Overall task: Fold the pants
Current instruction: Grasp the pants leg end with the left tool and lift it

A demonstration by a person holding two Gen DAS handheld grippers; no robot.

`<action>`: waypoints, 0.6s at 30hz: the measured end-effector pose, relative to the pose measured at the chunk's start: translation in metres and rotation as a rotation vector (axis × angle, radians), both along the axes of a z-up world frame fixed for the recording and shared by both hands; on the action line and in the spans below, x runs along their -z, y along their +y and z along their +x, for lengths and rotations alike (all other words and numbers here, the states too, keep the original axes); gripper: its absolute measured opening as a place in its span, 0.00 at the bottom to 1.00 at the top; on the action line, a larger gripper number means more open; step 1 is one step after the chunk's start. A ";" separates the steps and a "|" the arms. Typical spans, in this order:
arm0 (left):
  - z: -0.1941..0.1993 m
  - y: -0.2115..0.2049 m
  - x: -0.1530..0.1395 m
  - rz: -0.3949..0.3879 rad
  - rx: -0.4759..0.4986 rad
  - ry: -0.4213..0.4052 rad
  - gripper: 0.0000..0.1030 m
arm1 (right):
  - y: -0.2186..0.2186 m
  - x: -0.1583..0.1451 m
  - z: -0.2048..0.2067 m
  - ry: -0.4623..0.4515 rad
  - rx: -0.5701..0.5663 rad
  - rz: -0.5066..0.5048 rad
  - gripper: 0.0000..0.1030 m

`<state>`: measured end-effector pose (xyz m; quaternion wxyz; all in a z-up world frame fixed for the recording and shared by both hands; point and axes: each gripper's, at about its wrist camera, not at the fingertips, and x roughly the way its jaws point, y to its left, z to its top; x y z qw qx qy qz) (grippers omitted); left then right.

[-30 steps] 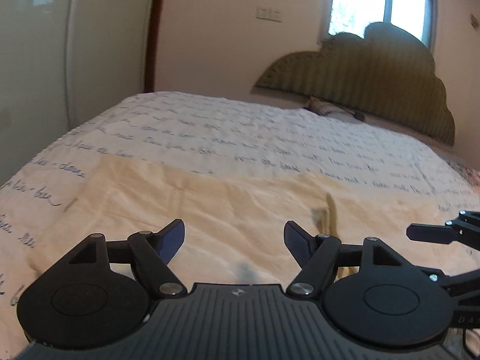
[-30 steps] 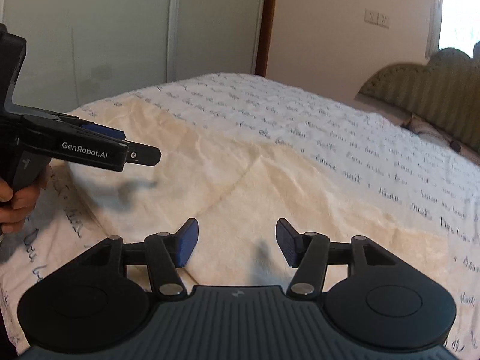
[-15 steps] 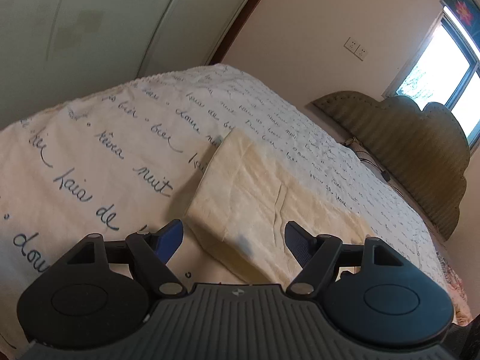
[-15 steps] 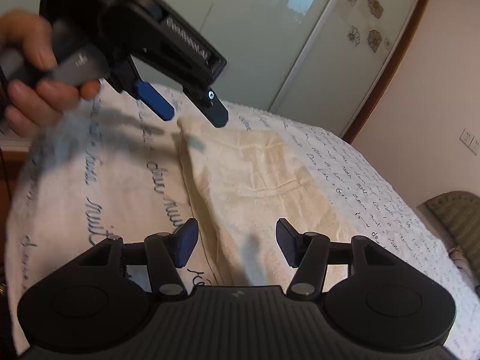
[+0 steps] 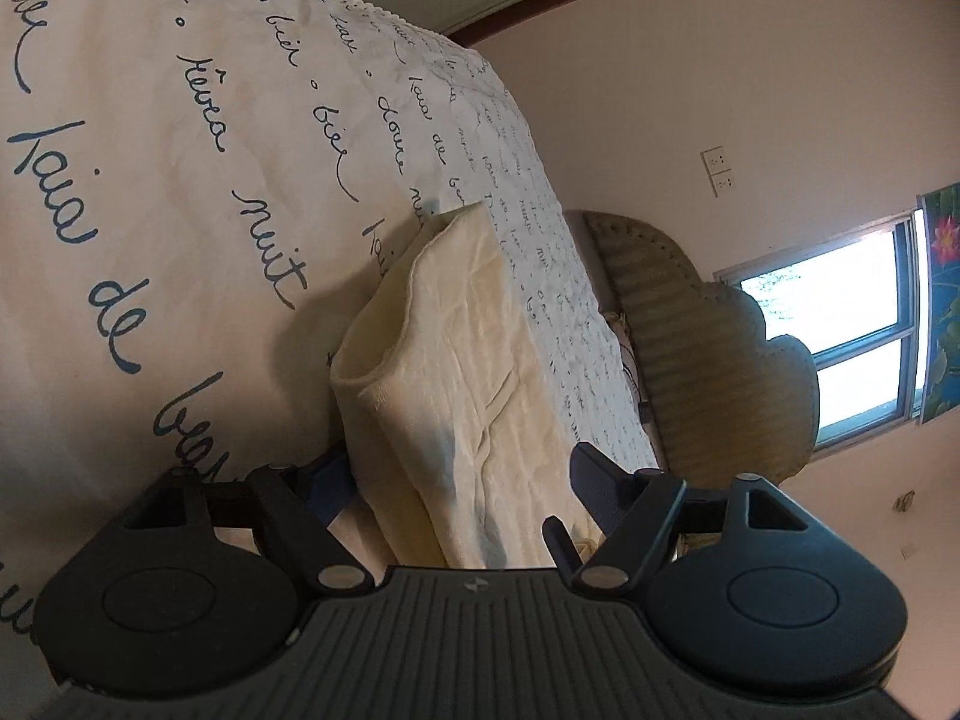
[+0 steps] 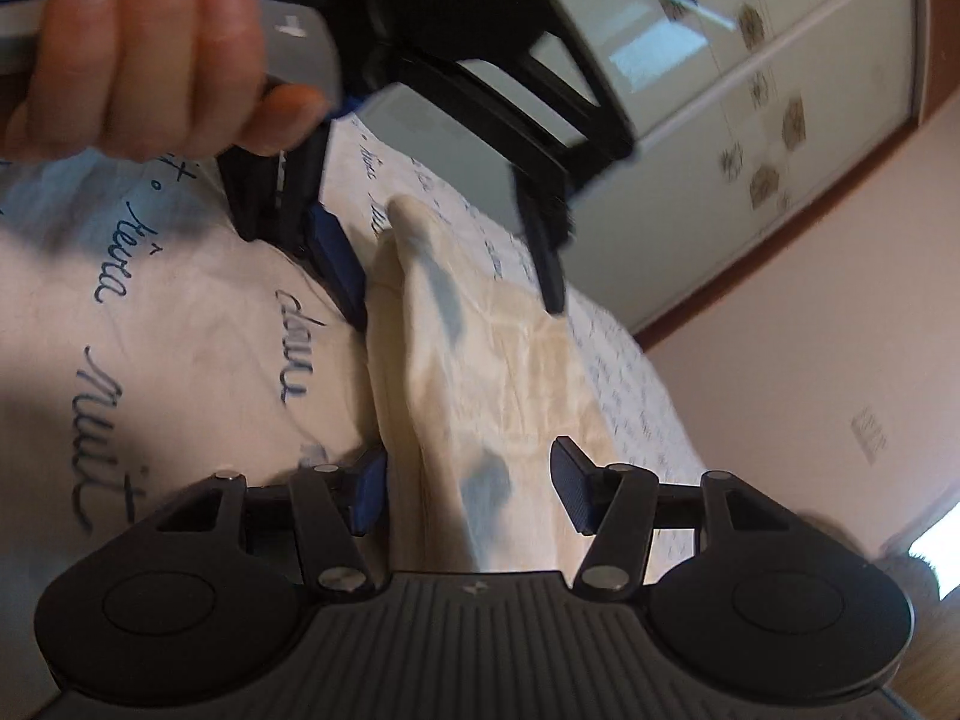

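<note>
Both jaws are standing spread, the left gripper (image 5: 459, 483) having just been narrowing, straddling the near edge of the cream, crinkled cotton pants (image 5: 474, 360) lying on the white script-printed bed cover (image 5: 150, 180). Right gripper (image 6: 468, 489) isn't pinching yet. You're wanting one pad under every layer before squeezing. Both wrists are sitting rolled sideways, your left hand (image 6: 150, 54) ahead.

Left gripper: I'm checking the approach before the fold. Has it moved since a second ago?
Yes. The left gripper has rolled and come down to straddle the cream folded pants' edge; the olive headboard now looks tilted.
</note>
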<state>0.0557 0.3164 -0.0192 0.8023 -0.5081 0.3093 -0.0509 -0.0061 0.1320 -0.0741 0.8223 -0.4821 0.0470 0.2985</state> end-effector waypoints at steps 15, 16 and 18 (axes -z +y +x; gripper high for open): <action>0.052 0.033 0.014 -0.146 0.068 -0.019 0.82 | -0.013 -0.046 0.041 0.281 0.011 0.341 0.12; 0.059 0.036 0.017 -0.168 0.074 -0.017 0.82 | -0.017 -0.050 0.042 0.301 0.013 0.360 0.12; 0.071 0.039 0.023 -0.216 0.083 -0.006 0.82 | -0.021 -0.053 0.042 0.318 0.012 0.372 0.12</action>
